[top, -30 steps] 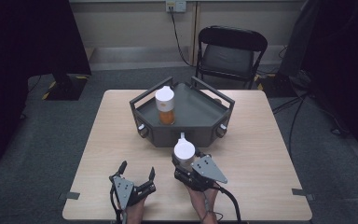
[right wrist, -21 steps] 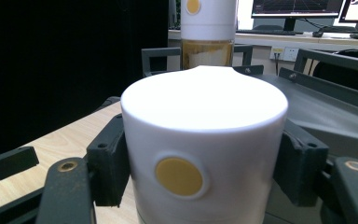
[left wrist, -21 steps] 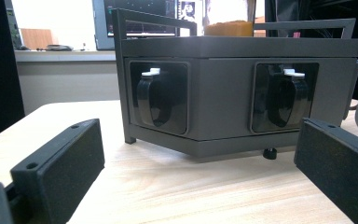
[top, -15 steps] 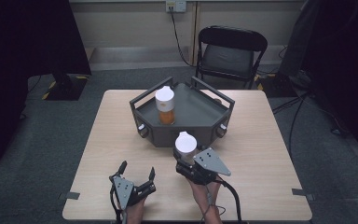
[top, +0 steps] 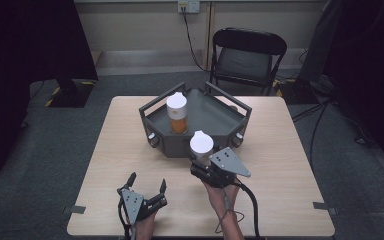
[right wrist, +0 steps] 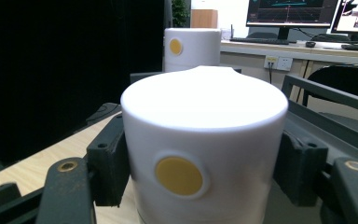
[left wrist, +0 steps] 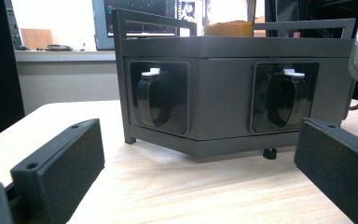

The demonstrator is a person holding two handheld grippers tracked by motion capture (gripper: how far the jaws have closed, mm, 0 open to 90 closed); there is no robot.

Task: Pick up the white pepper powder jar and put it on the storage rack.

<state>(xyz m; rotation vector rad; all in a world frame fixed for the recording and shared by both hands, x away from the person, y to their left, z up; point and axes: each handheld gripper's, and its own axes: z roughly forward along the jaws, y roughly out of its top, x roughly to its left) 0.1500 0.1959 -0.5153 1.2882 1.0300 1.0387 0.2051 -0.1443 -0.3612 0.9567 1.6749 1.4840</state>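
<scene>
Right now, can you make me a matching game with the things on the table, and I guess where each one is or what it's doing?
Things:
1. bottle with orange stuff
2. white-capped bottle
3. left gripper
4. folding chair

Places or states:
A. open, holding nothing
B. behind the table
C. standing in the grey tray
D. clamped in the right gripper

Pairs: 1-C, 2-D, 3-A, 4-B

Both tongs are black with flat rectangular jaws showing small round screw holes. The right tongs (top: 203, 161) carry a grey three-cornered plate with dots and trail a black cable. The left tongs (top: 147, 181) have a grey body.
</scene>
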